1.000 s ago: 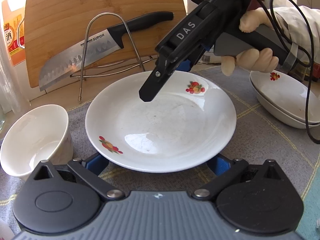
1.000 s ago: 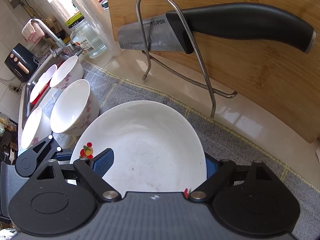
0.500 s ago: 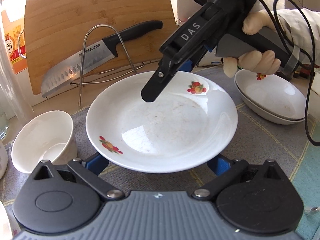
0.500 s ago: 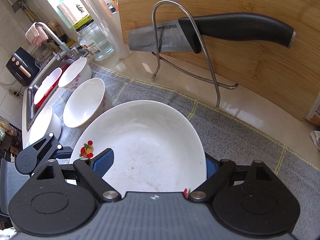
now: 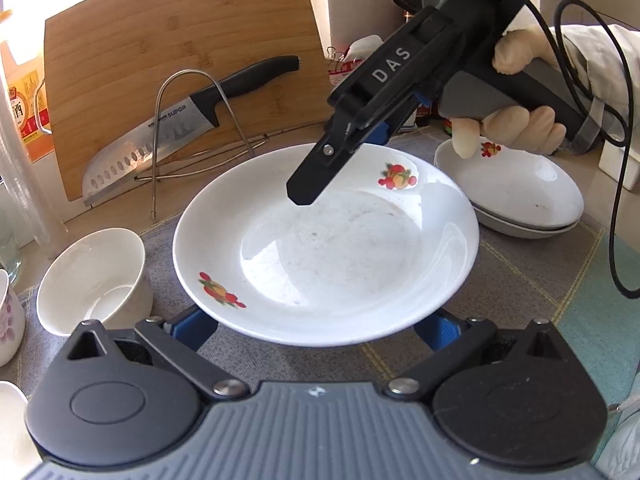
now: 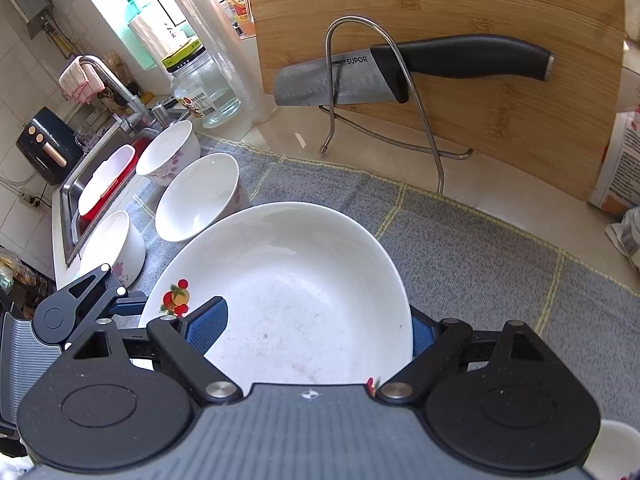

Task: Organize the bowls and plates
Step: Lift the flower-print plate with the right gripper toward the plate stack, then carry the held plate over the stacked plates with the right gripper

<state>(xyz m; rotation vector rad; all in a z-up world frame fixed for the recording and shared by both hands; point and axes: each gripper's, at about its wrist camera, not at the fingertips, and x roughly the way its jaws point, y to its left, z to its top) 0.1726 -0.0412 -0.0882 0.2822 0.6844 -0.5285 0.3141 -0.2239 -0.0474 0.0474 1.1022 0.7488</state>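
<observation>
A white plate (image 5: 328,248) with fruit prints hangs above the grey mat (image 6: 460,240), carried between both grippers. My right gripper (image 6: 312,332) is shut on its rim: one blue pad (image 6: 206,326) lies on the inside and the other sits behind the edge. In the left wrist view, the right gripper (image 5: 320,176) reaches down onto the plate's far rim from the upper right, held by a gloved hand (image 5: 516,128). My left gripper (image 5: 320,320) has its fingers (image 5: 192,326) spread wide under the near rim, with the tips hidden.
Two stacked plates (image 5: 516,192) lie on the mat at the right. Several white bowls (image 6: 196,200) stand at the left beside the sink (image 6: 100,184). Behind them, a knife (image 6: 400,72) rests in a wire rack against a bamboo board (image 6: 500,8). A glass jar (image 6: 200,88) stands nearby.
Both grippers have risen and drawn back with the plate. The board, knife and bowls look smaller and farther off. The stacked plates at the right have come further into view.
</observation>
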